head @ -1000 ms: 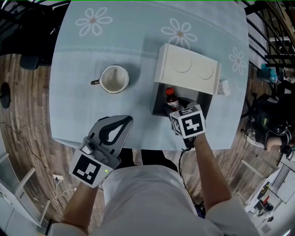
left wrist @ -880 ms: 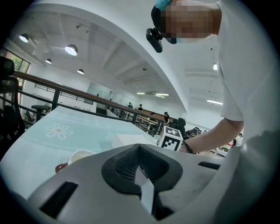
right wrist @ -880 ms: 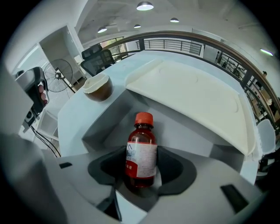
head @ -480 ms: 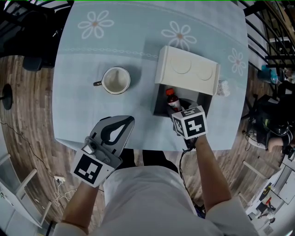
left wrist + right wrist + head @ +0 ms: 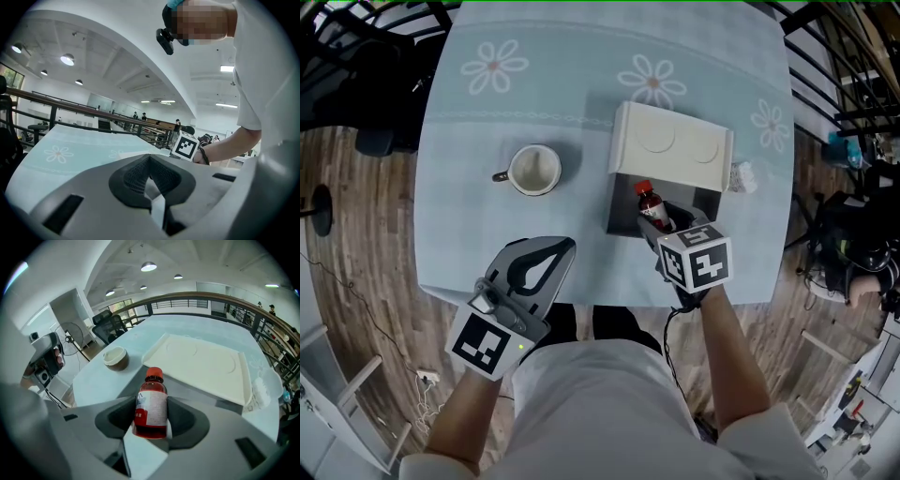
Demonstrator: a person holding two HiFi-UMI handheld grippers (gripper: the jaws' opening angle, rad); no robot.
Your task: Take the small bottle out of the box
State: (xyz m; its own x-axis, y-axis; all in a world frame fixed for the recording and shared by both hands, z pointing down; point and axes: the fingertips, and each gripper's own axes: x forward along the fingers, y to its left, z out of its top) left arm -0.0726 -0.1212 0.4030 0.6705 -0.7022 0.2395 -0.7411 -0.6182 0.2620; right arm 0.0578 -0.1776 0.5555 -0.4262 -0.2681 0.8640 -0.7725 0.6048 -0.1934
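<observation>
The small bottle point(image 5: 649, 205), red-capped with dark red liquid and a white label, stands upright between the jaws of my right gripper point(image 5: 655, 221). Those jaws have just been closing, and their pads press on the bottle's sides point(image 5: 151, 404). It hangs in the opening of the white box point(image 5: 622, 204), whose lid point(image 5: 675, 142) is folded back flat behind it. In the right gripper view the gripper point(image 5: 151, 422) points steeply down at the box's lid point(image 5: 201, 362). My left gripper point(image 5: 565, 246) hovers at the table's front edge, shut and holding nothing point(image 5: 150, 161).
A white mug point(image 5: 533, 170) with brown contents stands left of the box on the pale blue flowered tablecloth point(image 5: 487, 103). A crumpled clear wrapper point(image 5: 741, 176) lies by the box's right side. Railings and chairs surround the table.
My right gripper has risen toward the camera with the bottle in it, and the bottle stands higher in the box's opening. The left gripper has lifted slightly.
</observation>
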